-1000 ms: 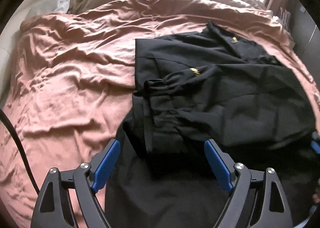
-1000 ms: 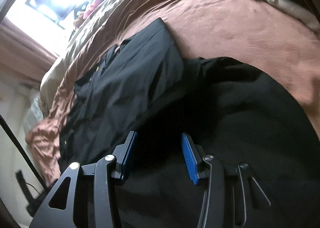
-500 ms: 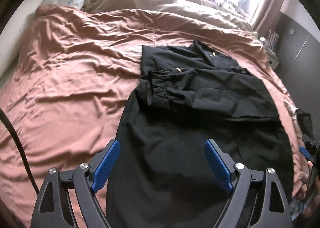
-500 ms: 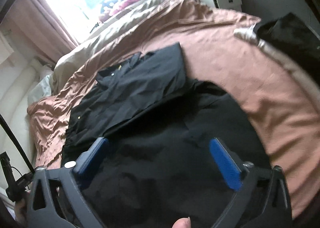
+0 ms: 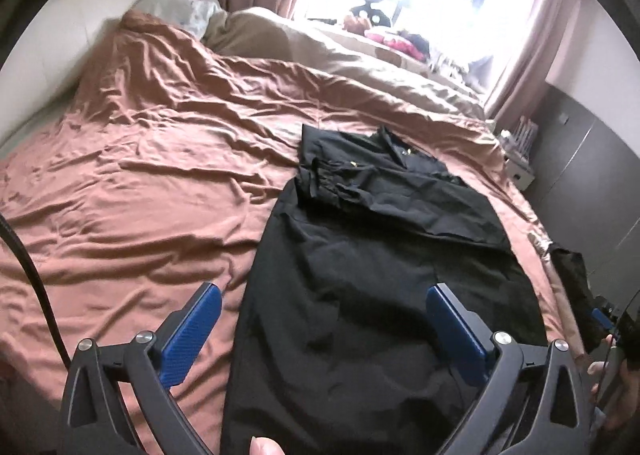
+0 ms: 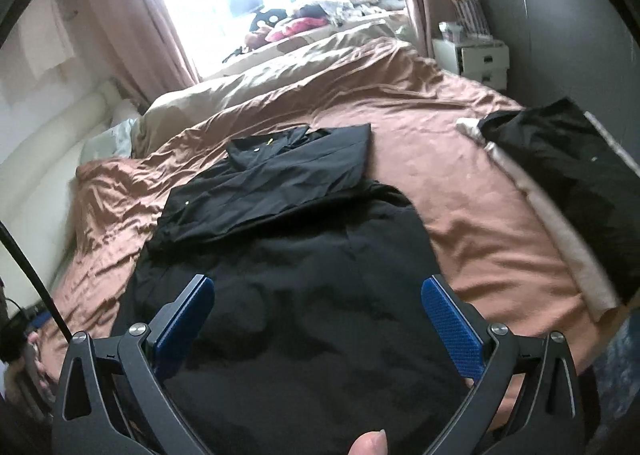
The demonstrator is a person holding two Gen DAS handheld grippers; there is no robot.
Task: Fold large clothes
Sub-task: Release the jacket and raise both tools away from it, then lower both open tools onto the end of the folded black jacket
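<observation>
A large black garment (image 5: 380,255) lies lengthwise on the brown bed cover (image 5: 152,183), its sleeves folded across the chest at the far end near the collar. It also shows in the right wrist view (image 6: 288,239). My left gripper (image 5: 322,329) is open and empty, held above the garment's near hem. My right gripper (image 6: 318,321) is open and empty, also above the near part of the garment. Neither touches the cloth.
A second black garment (image 6: 560,159) lies on a pale cloth at the bed's right edge. A beige duvet (image 5: 360,55) is bunched at the far side under the bright window. A white drawer unit (image 6: 476,59) stands by the grey wall.
Both grippers have pulled back and up from the garment, so more of the bed shows. The right gripper's jaws have opened wide. The garment lies as before.
</observation>
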